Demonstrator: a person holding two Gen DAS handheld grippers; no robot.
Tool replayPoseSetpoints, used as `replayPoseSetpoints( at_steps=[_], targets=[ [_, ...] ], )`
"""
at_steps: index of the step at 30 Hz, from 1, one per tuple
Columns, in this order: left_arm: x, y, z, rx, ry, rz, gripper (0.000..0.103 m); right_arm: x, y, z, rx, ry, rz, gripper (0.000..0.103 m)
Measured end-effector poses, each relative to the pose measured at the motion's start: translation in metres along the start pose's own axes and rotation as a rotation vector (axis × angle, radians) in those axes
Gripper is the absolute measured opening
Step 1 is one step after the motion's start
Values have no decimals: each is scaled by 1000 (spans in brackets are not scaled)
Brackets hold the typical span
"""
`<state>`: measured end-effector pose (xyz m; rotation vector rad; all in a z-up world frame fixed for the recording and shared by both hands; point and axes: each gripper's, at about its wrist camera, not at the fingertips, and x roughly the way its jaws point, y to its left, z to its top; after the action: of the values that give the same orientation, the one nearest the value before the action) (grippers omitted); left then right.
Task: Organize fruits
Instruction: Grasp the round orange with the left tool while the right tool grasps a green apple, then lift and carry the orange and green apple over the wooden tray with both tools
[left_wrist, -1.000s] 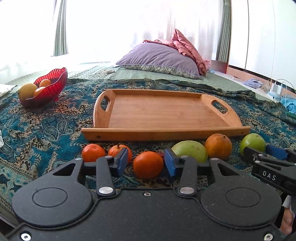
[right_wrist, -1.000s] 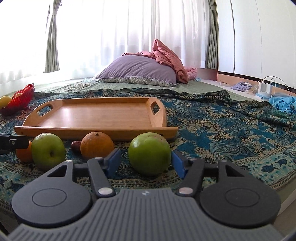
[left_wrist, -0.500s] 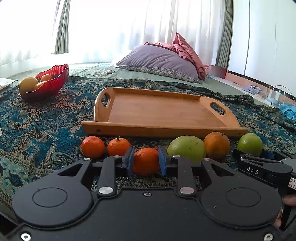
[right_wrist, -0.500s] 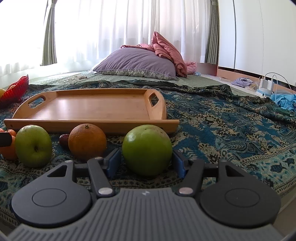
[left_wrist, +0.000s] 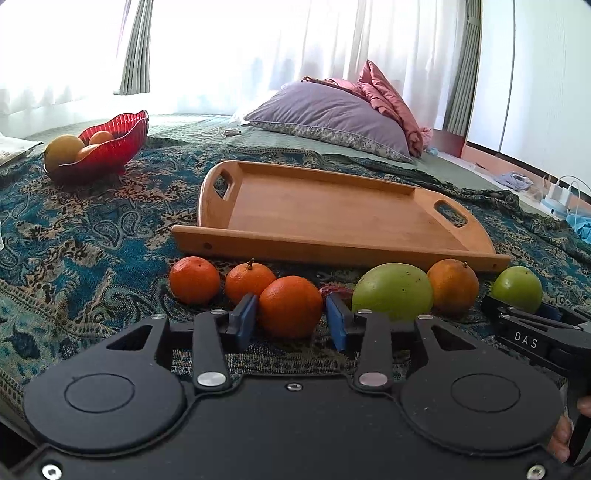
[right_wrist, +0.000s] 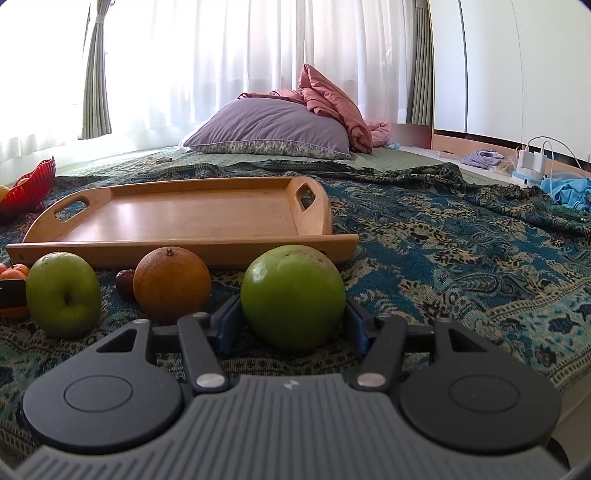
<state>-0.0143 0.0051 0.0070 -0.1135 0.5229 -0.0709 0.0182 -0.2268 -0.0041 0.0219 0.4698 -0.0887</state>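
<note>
Sitting between tool (left_wrist: 290, 319) pads: orange (left_wrist: 290, 306).

Daylight pours through the sheer curtains (right_wrist: 229, 66) behind, blowing the window out to white glare, fruit fronts shaded, focus crisp in the middle, and fisheye bending bows the wardrobe (right_wrist: 517, 66) at the edges.

A: The tray (left_wrist: 332, 218) is smooth wood with a soft sheen; the bowl (left_wrist: 107, 147) is glossy ribbed red glass or plastic, I cannot tell which.

B: The bedspread (right_wrist: 461, 251) is woven paisley cloth, matt. The left tool (left_wrist: 290, 317) is matt black plastic with blue pads (left_wrist: 245, 317) and shiny metal screws (left_wrist: 211, 379).

A: The green apple (right_wrist: 293, 295) has smooth, faintly glossy skin.
</note>
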Motion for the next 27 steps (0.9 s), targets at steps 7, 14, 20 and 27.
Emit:
replayPoseSetpoints(
  at_steps=[7, 14, 20, 27],
  targets=[
    [5, 1, 0, -21, 13, -15, 38, -1, 0, 0, 2, 1, 1, 64],
    [13, -1, 0, -13, 9, -10, 38, 0, 1, -1, -13, -5, -6, 65],
    [13, -6, -4, 12, 1, -1, 38, 0, 4, -2, -20, -12, -13, 66],
    [13, -10, -9, 29, -12, 21, 39, 1, 5, -3, -20, -19, -15, 67]
  ],
)
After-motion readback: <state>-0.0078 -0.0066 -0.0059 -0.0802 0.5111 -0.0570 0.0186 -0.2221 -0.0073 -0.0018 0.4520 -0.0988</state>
